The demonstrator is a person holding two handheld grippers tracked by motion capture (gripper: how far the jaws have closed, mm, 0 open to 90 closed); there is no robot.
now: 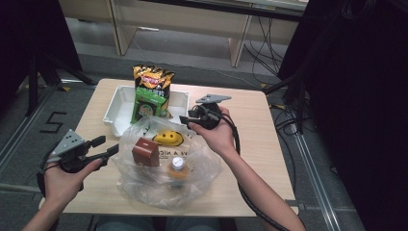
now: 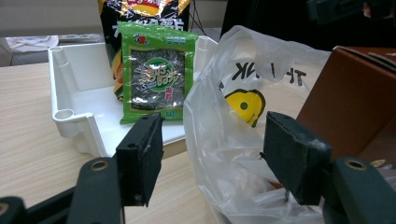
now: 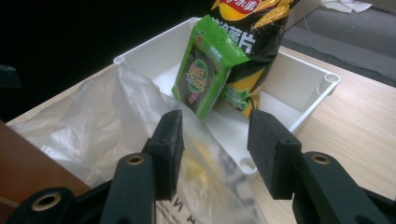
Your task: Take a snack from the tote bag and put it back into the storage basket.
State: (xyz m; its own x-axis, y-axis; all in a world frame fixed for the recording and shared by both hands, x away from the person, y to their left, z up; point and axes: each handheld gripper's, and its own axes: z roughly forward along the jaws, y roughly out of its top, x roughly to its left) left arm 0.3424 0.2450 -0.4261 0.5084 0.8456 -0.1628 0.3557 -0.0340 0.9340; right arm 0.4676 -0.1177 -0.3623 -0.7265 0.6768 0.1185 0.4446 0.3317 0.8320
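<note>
A clear plastic bag [image 1: 166, 161] with a yellow smiley face printed on it lies crumpled on the near middle of the wooden table [image 1: 250, 144], its far edge just in front of a white tray [image 1: 115, 108]. Inside the bag sit a brown carton [image 1: 146, 152] and a small bottle [image 1: 177, 166] with a pale cap. The left gripper [image 1: 103, 146] hangs at the bag's left edge with its jaws apart, and in the left gripper view a fold of the film [image 2: 219, 140] stands between the pads without either pad pressing on it. The right gripper [image 1: 188, 118] is at the bag's far right rim, jaws likewise parted and holding nothing; the right gripper view shows the film [image 3: 140, 116] passing under and beside its left jaw. The bag looks very light, thin and limp, so it will likely sag, slide over the table and crumple rather than keep any shape, and the film may be slick between flat pads. The carton seems stiff and the bottle heavier, so their weight should anchor the bottom. The best hold is probably the loose rim on each side, pinched in a doubled fold. In the tray a green snack packet [image 1: 150, 102] leans against a black chip bag [image 1: 153, 79], both light and crushable.
</note>
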